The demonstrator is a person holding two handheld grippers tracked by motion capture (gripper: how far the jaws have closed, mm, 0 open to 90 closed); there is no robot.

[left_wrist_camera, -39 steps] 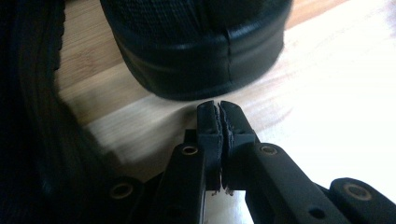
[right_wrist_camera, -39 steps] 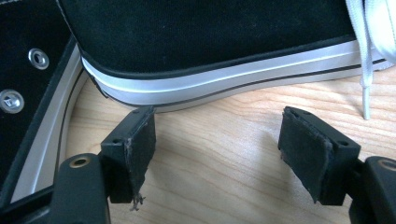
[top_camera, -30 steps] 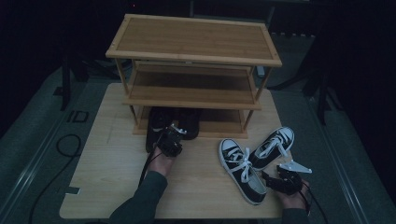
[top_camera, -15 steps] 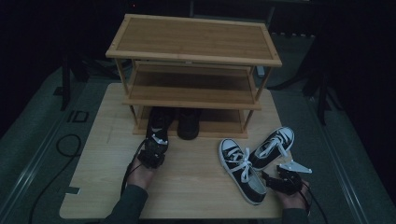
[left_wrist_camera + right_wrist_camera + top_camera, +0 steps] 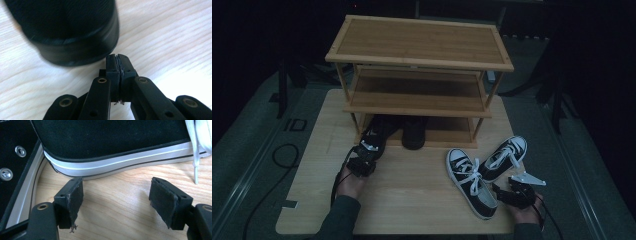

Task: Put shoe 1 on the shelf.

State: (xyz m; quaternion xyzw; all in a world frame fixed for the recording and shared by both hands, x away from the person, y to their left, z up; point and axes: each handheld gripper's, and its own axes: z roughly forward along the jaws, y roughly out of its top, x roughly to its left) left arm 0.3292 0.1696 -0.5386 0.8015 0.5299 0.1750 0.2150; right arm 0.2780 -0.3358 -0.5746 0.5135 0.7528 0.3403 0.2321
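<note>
Black shoes stand as a pair on the table under the lowest shelf of the wooden rack, heels toward the person. The left one protrudes further out from under the rack than the right one.

Left tool: positioned just behind the heel of the left black shoe. In the left gripper view the left tool has its jaws pressed fully together with nothing between the pads. The rounded black heel lies just ahead of and to the left of the tips; contact between tip and heel appears likely, but blur in that view prevents confirmation. The person's left hand grips the tool body from behind.

Right tool: positioned at the near right corner of the table, beside the heel end of the nearer black-and-white sneaker. In the right gripper view the right tool has its jaws spread wide and holds nothing; bare table surface lies between the pads. The white rubber sole edge of the sneaker runs across just ahead of the tips, and the left pad stands just beside it.

Second sneaker: lies on the table to the right of the first, toe pointing away and to the right, heel close to the first sneaker's midsection. Both sneakers have white laces and white toe caps.
</note>
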